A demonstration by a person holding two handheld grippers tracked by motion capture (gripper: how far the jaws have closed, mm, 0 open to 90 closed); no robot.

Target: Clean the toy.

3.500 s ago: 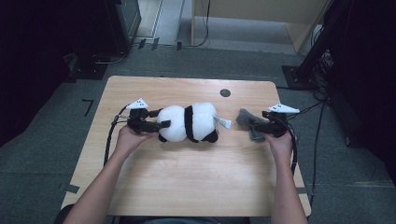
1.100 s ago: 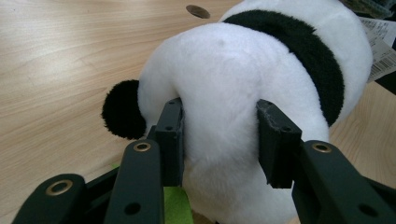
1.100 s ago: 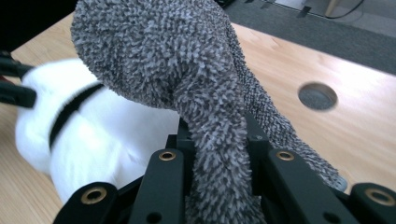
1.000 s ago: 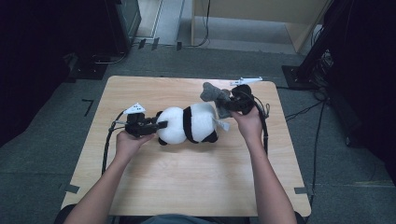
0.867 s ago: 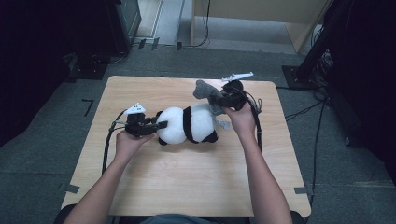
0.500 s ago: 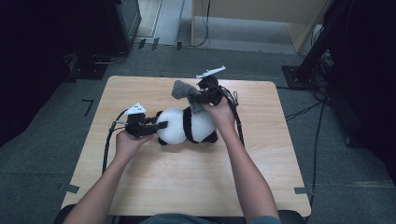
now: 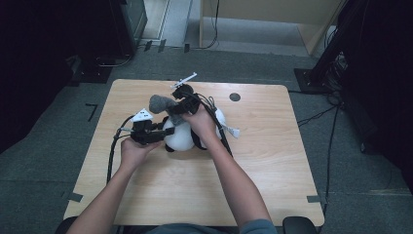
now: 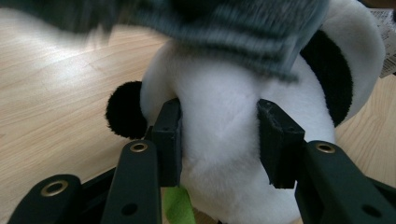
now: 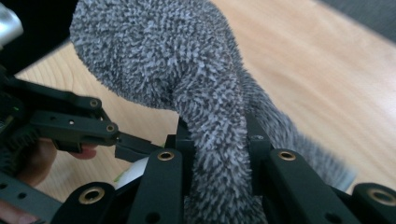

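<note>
A panda (image 7: 182, 136) plush is lying at the middle of the wooden counter (image 7: 272, 161) in the high view, white with black bands and a black ear. The left gripper (image 7: 153, 132) is sitting just left of centre in that frame, and its jaws are clenching the panda's white head from the left side. In the left gripper view the panda (image 8: 224, 135) is bulging between the two black pads, which are pressing into the fur on both sides; its black ear is showing at middle left, and a scrap of green is showing at the bottom edge.

The right gripper (image 7: 181, 103) is hovering above the panda, slightly up and left of the frame's centre, the right hand (image 7: 202, 122) over the plush body. Its jaws are grasping a grey sock (image 7: 163, 104), whose free end is hanging out toward the upper left. In the right gripper view the sock (image 9: 196, 93), fuzzy and grey, is rising from between the jaws and bending to the upper left, with the left gripper (image 9: 79, 126) at the left edge.

A white tag (image 7: 233, 131) is sticking out right of the panda. A dark round hole (image 7: 234, 96) is lying in the counter's upper part.
</note>
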